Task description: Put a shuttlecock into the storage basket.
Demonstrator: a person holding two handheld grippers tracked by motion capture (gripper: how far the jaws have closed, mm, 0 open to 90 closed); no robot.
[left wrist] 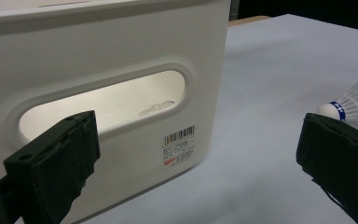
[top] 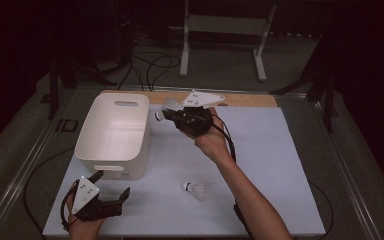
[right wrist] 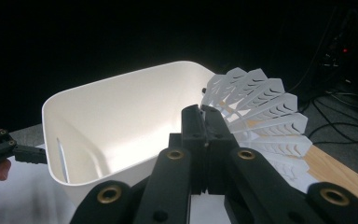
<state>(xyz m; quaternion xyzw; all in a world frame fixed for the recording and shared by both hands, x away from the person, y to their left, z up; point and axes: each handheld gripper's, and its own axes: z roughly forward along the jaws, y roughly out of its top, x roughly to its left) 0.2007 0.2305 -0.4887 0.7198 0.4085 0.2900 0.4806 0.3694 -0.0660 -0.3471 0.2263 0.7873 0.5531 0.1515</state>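
At the lower left of the high view, nearest the camera, the left gripper (top: pixel 111 196) sits in the person's hand on the white tabletop (top: pixel 260 150), its jaws spread wide with nothing between them. In the left gripper view those jaws frame the near wall of the white plastic bin (left wrist: pixel 121 56), with its oval handle slot and a barcode label (left wrist: pixel 179 145).

Lower centre of the high view, a loose shuttlecock (top: pixel 197 189) lies on its side on the tabletop, right of the bin (top: pixel 111 132) and well apart from both grippers.

Farther up, at centre frame, the right gripper (top: pixel 166 114) is held above the table just beside the bin's far right corner. Its jaws are closed on a second shuttlecock (top: pixel 164 108), pinching its skirt; in the right gripper view the white feathered skirt (right wrist: pixel 261 107) fans out to the right of the jaws, beside the bin's rim (right wrist: pixel 121 79).
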